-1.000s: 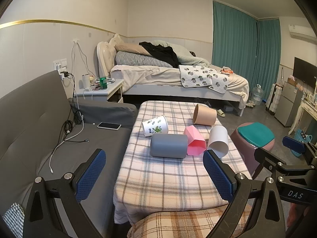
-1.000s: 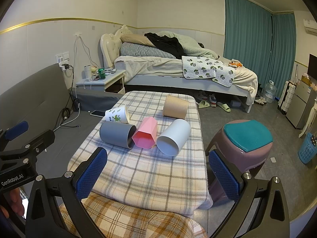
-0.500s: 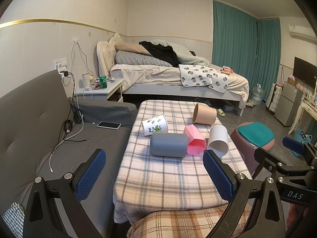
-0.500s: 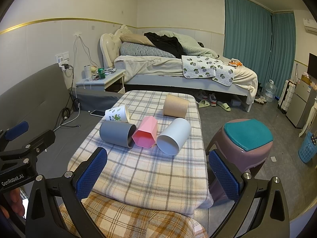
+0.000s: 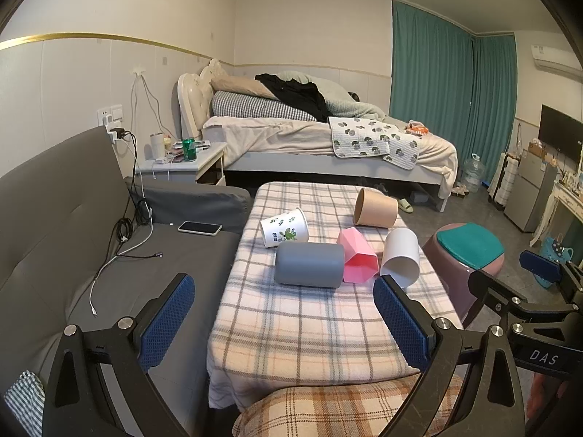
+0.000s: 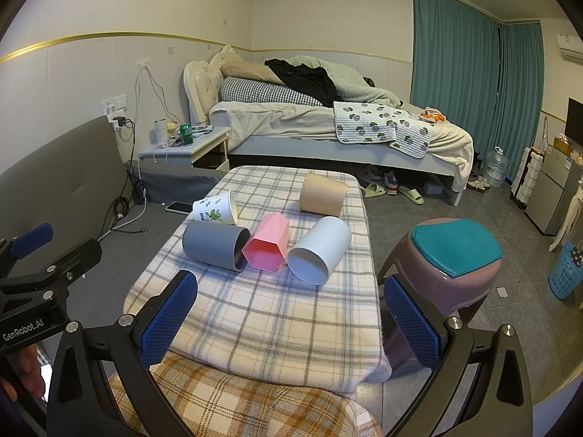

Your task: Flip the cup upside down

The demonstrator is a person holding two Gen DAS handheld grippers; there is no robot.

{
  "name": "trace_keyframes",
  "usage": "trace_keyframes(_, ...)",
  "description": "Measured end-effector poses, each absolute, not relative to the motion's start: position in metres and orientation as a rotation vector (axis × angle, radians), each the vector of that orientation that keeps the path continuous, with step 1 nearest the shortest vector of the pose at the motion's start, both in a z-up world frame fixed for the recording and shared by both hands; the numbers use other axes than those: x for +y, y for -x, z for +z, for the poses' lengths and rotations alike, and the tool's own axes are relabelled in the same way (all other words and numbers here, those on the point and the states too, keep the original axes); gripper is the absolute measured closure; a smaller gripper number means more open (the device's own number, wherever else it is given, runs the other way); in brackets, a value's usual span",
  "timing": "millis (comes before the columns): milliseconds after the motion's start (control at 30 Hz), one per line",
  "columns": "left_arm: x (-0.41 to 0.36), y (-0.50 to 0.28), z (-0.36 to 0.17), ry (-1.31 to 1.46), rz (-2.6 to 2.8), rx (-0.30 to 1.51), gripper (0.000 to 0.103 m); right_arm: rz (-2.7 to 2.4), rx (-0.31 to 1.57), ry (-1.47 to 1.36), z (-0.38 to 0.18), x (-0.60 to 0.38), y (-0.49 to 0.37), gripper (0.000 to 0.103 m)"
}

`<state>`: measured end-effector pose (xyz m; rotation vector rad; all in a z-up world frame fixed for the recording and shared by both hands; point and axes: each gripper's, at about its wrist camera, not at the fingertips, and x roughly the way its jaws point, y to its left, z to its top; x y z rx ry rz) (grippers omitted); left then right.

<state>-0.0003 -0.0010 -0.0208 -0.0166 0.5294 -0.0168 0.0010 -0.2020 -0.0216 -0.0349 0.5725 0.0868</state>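
Several cups lie on their sides on a table with a plaid cloth (image 5: 309,327): a grey cup (image 5: 309,264), a pink hexagonal cup (image 5: 359,260), a white cup (image 5: 400,256), a leaf-printed white cup (image 5: 285,227) and a tan cup (image 5: 375,213). They also show in the right wrist view: grey (image 6: 215,244), pink (image 6: 267,245), white (image 6: 320,249), printed (image 6: 215,213), tan (image 6: 322,199). My left gripper (image 5: 282,324) is open and empty, well short of the cups. My right gripper (image 6: 289,322) is open and empty, near the table's front edge.
A grey sofa (image 5: 73,236) with a phone (image 5: 199,227) and cables lies left of the table. A purple stool with a teal top (image 6: 452,255) stands right of it. A plaid cushion (image 6: 226,400) is below the grippers. A bed (image 5: 328,142) is behind.
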Motion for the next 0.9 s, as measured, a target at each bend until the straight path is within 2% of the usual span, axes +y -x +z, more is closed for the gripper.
trace_keyframes(367, -0.006, 0.004, -0.041, 0.035, -0.035, 0.541, 0.001, 0.086, 0.573, 0.038, -0.023, -0.201, -0.002, 0.000)
trace_keyframes(567, -0.013, -0.008, -0.026, 0.022, -0.057, 0.573, 0.001, 0.076, 0.573, 0.037, -0.023, -0.205, -0.003, 0.000)
trace_keyframes(900, -0.060, -0.049, -0.024, -0.040, -0.105, 0.657, 0.001, -0.048, 0.607, 0.001, -0.028, -0.271, -0.028, 0.000)
